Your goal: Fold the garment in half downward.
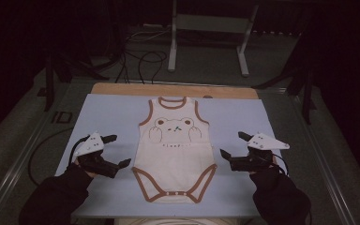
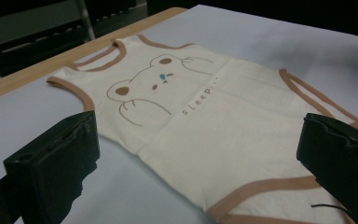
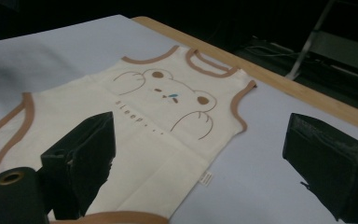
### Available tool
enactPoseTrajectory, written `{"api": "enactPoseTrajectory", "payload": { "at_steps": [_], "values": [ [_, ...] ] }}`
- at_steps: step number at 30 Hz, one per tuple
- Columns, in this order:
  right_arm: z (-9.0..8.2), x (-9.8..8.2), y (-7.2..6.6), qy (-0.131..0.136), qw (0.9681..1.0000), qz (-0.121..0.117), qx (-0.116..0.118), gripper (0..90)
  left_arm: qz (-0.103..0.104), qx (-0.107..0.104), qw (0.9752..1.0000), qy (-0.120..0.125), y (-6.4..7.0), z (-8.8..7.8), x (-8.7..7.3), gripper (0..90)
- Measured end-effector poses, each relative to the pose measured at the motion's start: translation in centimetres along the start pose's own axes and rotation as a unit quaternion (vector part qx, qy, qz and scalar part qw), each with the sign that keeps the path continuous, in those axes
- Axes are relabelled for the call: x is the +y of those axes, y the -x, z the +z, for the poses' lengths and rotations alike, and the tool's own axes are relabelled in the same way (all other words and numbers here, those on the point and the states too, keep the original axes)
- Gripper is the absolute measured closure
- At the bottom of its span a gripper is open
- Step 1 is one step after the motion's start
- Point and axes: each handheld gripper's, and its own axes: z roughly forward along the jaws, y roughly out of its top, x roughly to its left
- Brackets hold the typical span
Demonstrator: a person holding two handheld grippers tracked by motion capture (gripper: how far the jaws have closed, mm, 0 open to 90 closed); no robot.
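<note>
A dim room with a dark floor, loose cables and the legs of a metal frame (image 1: pixel 206 42) surrounds a wooden counter (image 1: pixel 122 89) covered by a pale blue sheet (image 1: pixel 103 117). At the centre of the sheet lies a cream sleeveless baby bodysuit (image 1: pixel 176 157), spread flat, neck opening toward the far edge and snap-fastened crotch toward the person. Brown binding trims the neck, armholes and leg openings. The chest carries a bear face (image 1: pixel 174 125) drawn in brown line with two raised paws, and beneath it the lowercase word "sleep" followed by dots, legible in both gripper views (image 2: pixel 200 100). A small white side tag (image 3: pixel 206 178) projects from one side seam; its print is too small to read.

The left gripper (image 1: pixel 117 151) rests over the sheet just beside the bodysuit's left edge, level with the leg opening, fingers released and spread, holding nothing; in the left gripper view the garment lies between and beyond the two black fingers (image 2: pixel 60 163). The right gripper (image 1: pixel 235 144) is placed beside the opposite edge, slightly farther off, fingers likewise released and empty (image 3: pixel 81 161). Neither touches the cloth. Dark sleeves (image 1: pixel 51 199) enter from the near edge.
</note>
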Motion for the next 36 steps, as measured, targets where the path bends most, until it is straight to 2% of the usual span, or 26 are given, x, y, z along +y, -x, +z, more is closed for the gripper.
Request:
{"api": "enactPoseTrajectory", "payload": {
  "at_steps": [9,12,20,23,27,28,34,36],
  "values": [
    [1.7,0.9,0.4,-0.003,0.9999,-0.008,0.007,9.5,0.007,-0.012,0.9999,-0.001,-0.5,1.1,1.4,0.0],
    [2.8,1.1,0.5,-0.002,0.9999,-0.012,0.011,9.5,0.008,-0.02,0.9997,-0.015,-0.8,2.1,1.8,0.0],
    [4.7,1.4,0.9,-0.007,0.9998,-0.011,0.013,9.5,0.005,-0.02,0.9991,-0.036,-1.4,3.9,1.6,0.0],
    [5.5,1.3,1.1,-0.008,0.9999,-0.008,0.012,9.6,0.006,-0.019,0.999,-0.041,-1.6,4.7,1.4,0.0],
    [6.2,1.1,1.4,-0.008,0.9999,-0.004,0.012,9.6,-0.002,-0.017,0.9985,-0.052,-2.0,5.5,1.1,0.0],
    [6.8,0.8,1.6,-0.013,0.9998,0.003,0.013,9.6,-0.005,-0.013,0.9983,-0.056,-2.2,6.1,0.9,0.0],
    [8.4,-0.3,2.1,-0.028,0.9996,-0.001,0.007,9.6,-0.016,0.006,0.9971,-0.074,-2.8,7.6,0.4,0.0],
    [8.9,-0.7,2.3,-0.033,0.9994,0.002,0.006,9.6,-0.015,0.009,0.9967,-0.079,-2.9,8.0,0.3,0.0]
  ]
}}
